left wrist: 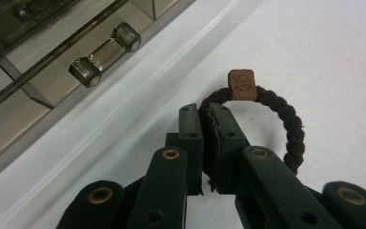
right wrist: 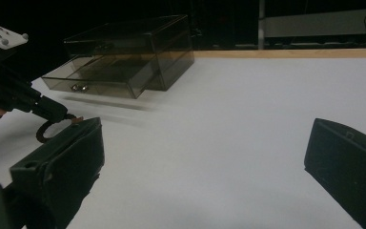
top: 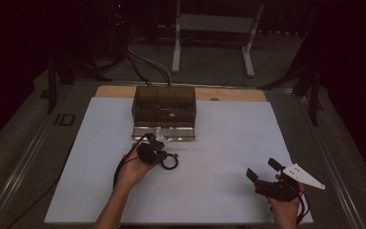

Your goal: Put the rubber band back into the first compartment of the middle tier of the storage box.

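Pinching braided hair tie (left wrist: 286,125), left tool (left wrist: 205,143) hides part of loop.

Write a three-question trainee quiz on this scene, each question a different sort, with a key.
1. True or false: the left gripper is shut on the hair tie.
2. The right gripper is: A open, B shut on a tag, C shut on a handle.
3. Fill in: the lower drawer of the box stands ____.

Key: 1 true; 2 A; 3 open.
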Tool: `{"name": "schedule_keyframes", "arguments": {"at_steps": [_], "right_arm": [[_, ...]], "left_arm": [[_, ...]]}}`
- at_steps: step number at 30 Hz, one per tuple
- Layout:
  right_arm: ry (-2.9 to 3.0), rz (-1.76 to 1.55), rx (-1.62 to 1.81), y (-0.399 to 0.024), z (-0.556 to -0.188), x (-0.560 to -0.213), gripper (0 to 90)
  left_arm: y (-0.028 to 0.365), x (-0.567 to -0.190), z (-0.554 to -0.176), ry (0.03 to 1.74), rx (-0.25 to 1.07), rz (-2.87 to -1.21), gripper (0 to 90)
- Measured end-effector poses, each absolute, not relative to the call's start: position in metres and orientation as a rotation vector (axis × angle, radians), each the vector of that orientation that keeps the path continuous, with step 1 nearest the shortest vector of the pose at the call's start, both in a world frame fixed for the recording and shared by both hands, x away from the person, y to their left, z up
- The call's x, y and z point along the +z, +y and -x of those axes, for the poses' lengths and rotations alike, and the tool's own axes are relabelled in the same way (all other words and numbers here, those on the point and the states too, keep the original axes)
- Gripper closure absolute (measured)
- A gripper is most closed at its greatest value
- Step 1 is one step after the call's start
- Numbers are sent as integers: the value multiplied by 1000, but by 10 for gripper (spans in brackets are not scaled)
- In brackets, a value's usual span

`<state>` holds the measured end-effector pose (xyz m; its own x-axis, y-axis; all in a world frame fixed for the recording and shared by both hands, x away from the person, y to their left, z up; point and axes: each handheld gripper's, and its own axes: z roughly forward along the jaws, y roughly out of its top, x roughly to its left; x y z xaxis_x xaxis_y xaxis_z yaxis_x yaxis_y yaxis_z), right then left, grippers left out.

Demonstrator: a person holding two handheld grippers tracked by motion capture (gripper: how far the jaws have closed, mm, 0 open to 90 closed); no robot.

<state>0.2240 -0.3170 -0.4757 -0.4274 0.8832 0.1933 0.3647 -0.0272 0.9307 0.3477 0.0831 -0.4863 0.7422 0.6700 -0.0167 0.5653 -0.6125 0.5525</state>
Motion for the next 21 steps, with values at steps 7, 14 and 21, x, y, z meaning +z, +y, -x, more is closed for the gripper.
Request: {"name": "schedule_keyframes", "arguments": {"at_steps": [7, 14, 21], "right_arm": [[1787, -1303, 1461, -317, -224, -476, 0], [1786, -1304, 1461, -317, -224, -476, 0], [1787, -1304, 1460, -317, -224, -476, 0]], "left_arm": [[82, -482, -347, 920, 261, -2406, 867], [82, -479, -347, 910, 259, -2413, 867], [83, -472, -347, 899, 231, -2388, 867]]}}
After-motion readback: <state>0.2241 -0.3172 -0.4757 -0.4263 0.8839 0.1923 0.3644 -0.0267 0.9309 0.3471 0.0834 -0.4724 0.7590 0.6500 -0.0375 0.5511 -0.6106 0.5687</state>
